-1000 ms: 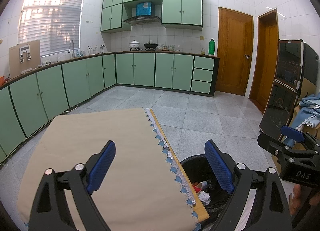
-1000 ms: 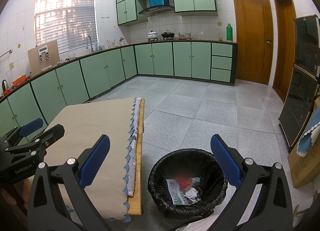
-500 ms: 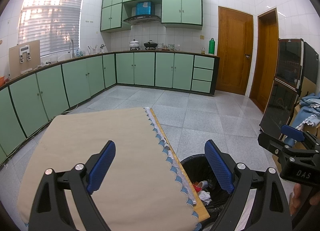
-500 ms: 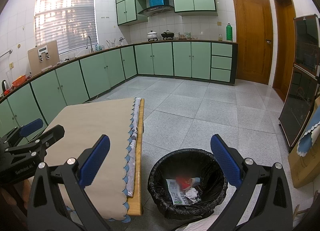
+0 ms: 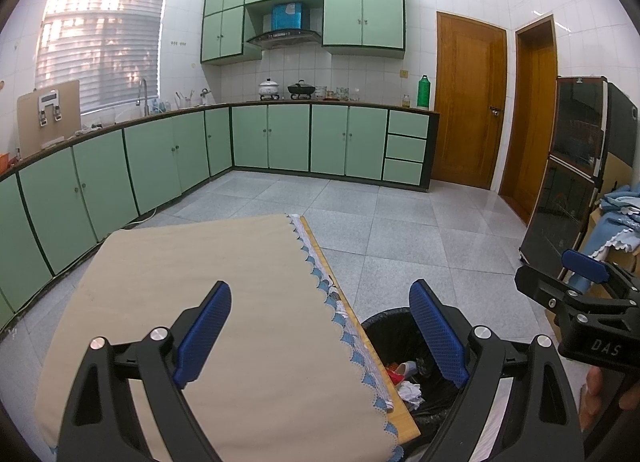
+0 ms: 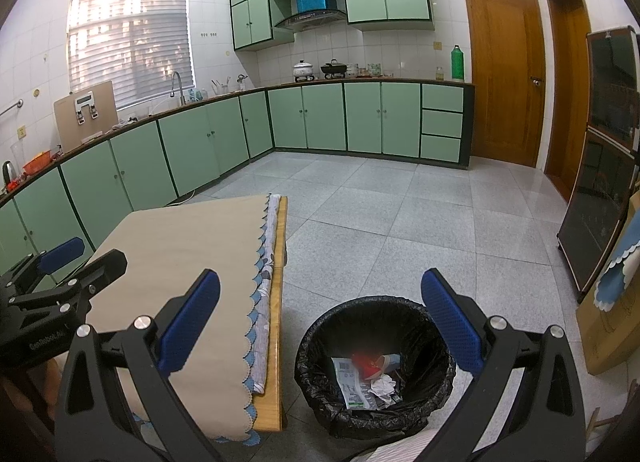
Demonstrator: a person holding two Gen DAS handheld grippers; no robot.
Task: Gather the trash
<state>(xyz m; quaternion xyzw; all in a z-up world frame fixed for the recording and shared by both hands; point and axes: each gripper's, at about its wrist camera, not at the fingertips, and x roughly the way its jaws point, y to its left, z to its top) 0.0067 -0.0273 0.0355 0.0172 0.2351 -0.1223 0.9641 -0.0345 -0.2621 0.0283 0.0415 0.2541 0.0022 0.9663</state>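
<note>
Lying binned (image 6: 374,346) below parted fingers (image 6: 448,326)

Both grippers (image 5: 320,338) (image 6: 320,326) agape, empty

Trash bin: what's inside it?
Inside the trash bin: a printed wrapper, something red and crumpled white paper. Anything beneath them is covered.

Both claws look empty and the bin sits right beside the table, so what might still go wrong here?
Two risks, as guesses. The black-lined round trash bin stands close to the wooden table edge, so a swinging open right gripper might knock it over, spilling the crumpled white paper. The open left gripper hovers over the beige scalloped tablecloth and might snag it.
</note>
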